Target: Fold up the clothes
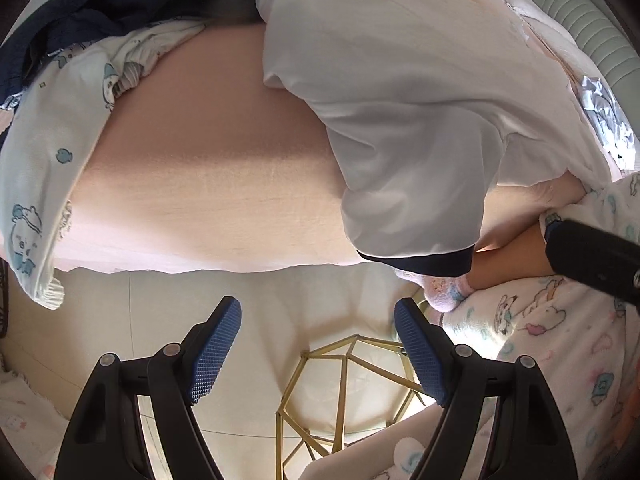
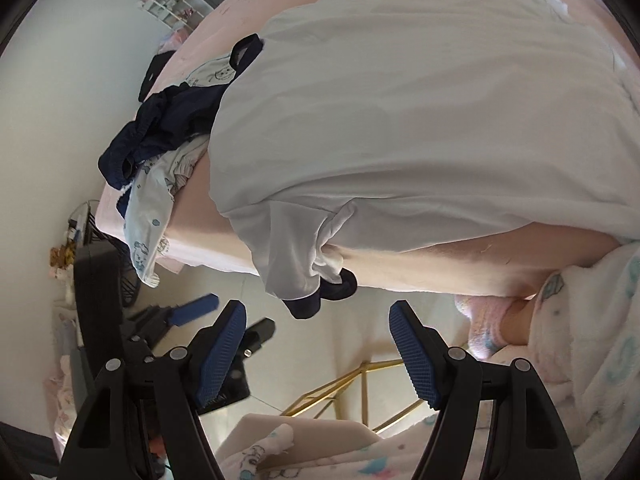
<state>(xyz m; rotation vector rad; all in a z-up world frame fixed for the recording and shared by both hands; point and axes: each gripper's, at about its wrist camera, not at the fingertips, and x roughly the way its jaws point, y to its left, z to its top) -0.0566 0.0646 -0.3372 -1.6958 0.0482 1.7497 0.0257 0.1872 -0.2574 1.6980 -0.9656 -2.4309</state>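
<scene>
A white shirt (image 2: 420, 112) with navy-trimmed sleeves lies spread on the pink bed (image 1: 208, 184), filling the upper right of both views; one sleeve (image 2: 296, 256) hangs over the bed's edge. A navy garment (image 1: 100, 12) and a light blue printed garment (image 1: 44, 152) lie at upper left. Left gripper (image 1: 318, 344) and right gripper (image 2: 318, 344) hang above the floor, fingers wide, holding nothing.

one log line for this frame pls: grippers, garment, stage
left gripper: open, empty | right gripper: open, empty | white shirt: spread on bed, sleeve over edge | stage: approach, no grasp yet
</scene>
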